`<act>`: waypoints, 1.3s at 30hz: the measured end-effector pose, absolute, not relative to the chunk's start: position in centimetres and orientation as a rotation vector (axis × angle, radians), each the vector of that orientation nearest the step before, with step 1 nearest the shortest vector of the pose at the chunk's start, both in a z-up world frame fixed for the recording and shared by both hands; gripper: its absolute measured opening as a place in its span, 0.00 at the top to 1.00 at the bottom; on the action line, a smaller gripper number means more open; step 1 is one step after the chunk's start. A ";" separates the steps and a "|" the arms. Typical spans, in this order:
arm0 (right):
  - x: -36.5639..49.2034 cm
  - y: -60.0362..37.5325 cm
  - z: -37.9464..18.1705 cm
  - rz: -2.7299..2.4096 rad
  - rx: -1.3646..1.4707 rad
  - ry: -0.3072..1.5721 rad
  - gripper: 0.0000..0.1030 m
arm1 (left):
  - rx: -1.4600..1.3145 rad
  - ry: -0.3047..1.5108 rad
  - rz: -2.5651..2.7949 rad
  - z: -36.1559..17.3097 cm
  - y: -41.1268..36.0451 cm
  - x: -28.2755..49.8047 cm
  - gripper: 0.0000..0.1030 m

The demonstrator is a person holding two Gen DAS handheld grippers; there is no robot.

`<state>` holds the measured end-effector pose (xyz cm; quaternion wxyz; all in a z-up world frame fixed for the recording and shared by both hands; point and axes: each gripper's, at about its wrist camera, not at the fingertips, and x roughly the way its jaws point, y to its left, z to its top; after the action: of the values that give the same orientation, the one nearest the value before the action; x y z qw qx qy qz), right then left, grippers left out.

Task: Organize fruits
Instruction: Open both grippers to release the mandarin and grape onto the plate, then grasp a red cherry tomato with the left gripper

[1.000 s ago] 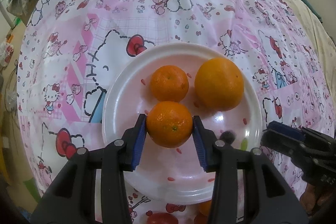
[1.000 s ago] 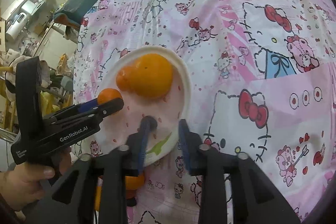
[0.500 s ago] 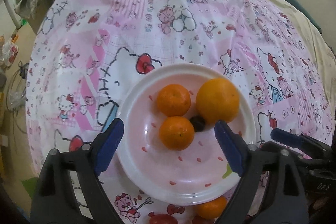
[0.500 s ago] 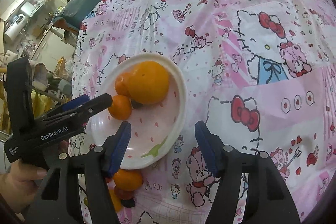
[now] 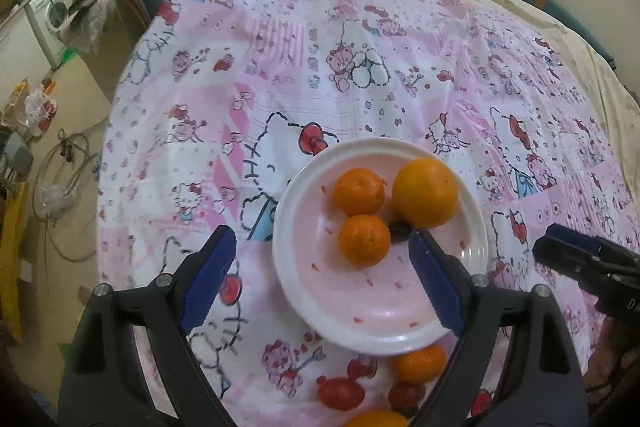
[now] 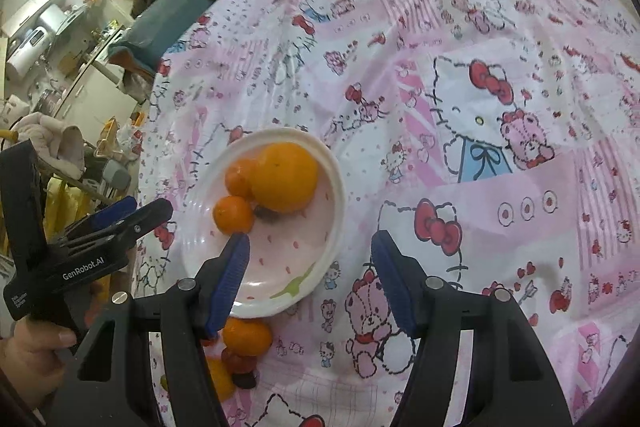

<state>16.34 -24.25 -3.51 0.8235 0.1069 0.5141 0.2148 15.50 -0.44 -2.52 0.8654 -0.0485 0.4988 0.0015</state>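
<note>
In the left wrist view, the left gripper (image 5: pixel 320 267) is seen released, its blue-padded jaws spread wide and empty above a round white plastic plate (image 5: pixel 304 303) on a pink cartoon-print bedsheet (image 5: pixel 320 67). On the plate lie two small orange mandarins (image 5: pixel 364 241) (image 5: pixel 359 191), a larger round orange (image 5: pixel 425 193) and a small dark fruit (image 5: pixel 399 227). The nearer mandarin is framed between the pads but touched by neither. Below the plate's rim, another loose mandarin (image 5: pixel 420 363) and a red cherry tomato (image 5: pixel 341 393) remain on the sheet.

In the right wrist view, the right gripper (image 6: pixel 310 277) is likewise released and empty, over the plate's near rim (image 6: pixel 340 211). The loose mandarin (image 6: pixel 247 337) sits below the left pad, outside the jaws. It would probably be light, soft-skinned and prone to rolling; a gentle hold across its widest part is advised.
</note>
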 end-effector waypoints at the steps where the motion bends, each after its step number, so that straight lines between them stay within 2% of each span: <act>1: 16.1 -24.3 -3.2 0.459 0.223 1.088 0.36 | -0.111 1.045 -0.001 -2.2 -0.3 15.1 0.16; 11: 12.2 -24.1 -0.9 0.476 0.216 1.056 0.36 | -0.177 1.049 0.014 -1.0 0.5 10.5 0.16; 21: 8.8 -25.5 -2.3 0.442 0.264 1.098 0.36 | -0.218 1.059 0.085 -0.8 2.8 7.0 0.16; 30: 9.0 -25.5 -4.9 0.377 0.312 1.179 0.36 | -0.373 1.135 0.127 -3.3 4.2 6.5 0.16; 39: 9.4 -24.9 -5.8 0.362 0.307 1.201 0.36 | -0.376 1.262 0.085 -6.5 2.2 7.4 0.17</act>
<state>9.38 -24.94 -5.85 0.7987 0.1429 0.5595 0.1689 7.39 2.24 -6.49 0.7902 -0.1747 0.5861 0.0394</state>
